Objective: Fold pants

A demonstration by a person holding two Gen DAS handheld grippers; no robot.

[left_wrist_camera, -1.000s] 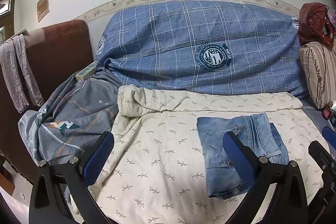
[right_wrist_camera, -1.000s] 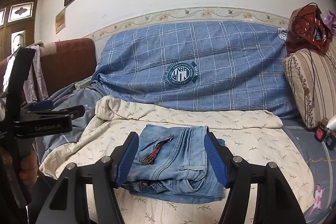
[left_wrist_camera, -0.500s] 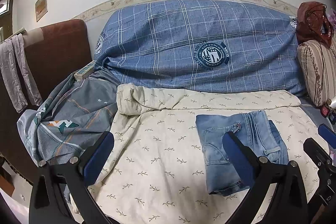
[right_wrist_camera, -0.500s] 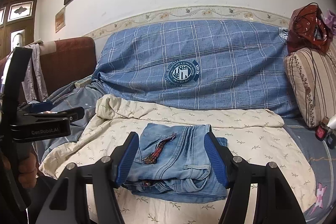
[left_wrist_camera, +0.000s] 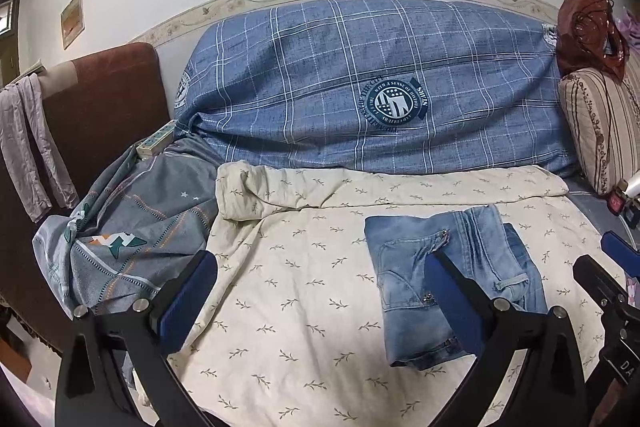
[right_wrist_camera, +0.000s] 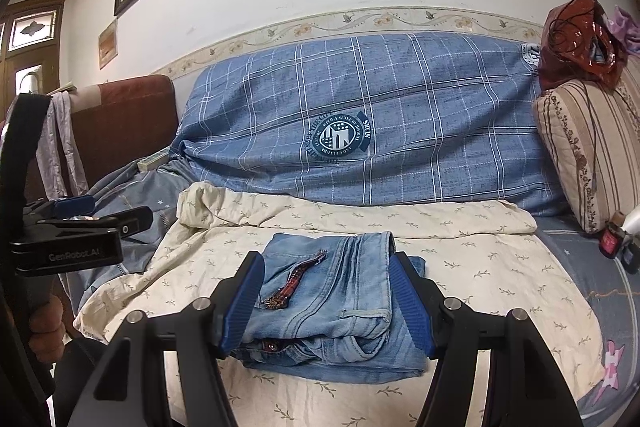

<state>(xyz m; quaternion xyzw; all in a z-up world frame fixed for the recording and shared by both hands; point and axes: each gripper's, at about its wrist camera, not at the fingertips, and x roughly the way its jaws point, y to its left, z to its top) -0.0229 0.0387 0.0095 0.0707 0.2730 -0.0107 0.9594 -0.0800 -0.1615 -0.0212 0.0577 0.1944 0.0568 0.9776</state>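
Folded light-blue jeans [left_wrist_camera: 452, 275] lie as a compact bundle on the cream leaf-print sheet [left_wrist_camera: 304, 283] over the sofa seat. My left gripper [left_wrist_camera: 320, 303] is open and empty, held back from the sheet, with the jeans behind its right finger. In the right wrist view the jeans [right_wrist_camera: 332, 295] lie straight ahead, and my right gripper [right_wrist_camera: 326, 301] is open and empty, its fingers framing the bundle from nearer the camera. The left gripper also shows at the left edge of the right wrist view [right_wrist_camera: 120, 227].
A blue plaid cover [left_wrist_camera: 360, 87] drapes the sofa back. A grey patterned cloth [left_wrist_camera: 132, 227] lies on the left, beside a brown armrest [left_wrist_camera: 100, 99]. A striped cushion [right_wrist_camera: 588, 155] with a red bag [right_wrist_camera: 580, 39] on top stands at the right.
Both grippers have drawn back slightly and the views have shifted a little; the jeans have stayed where they lie. Both grippers stay open.
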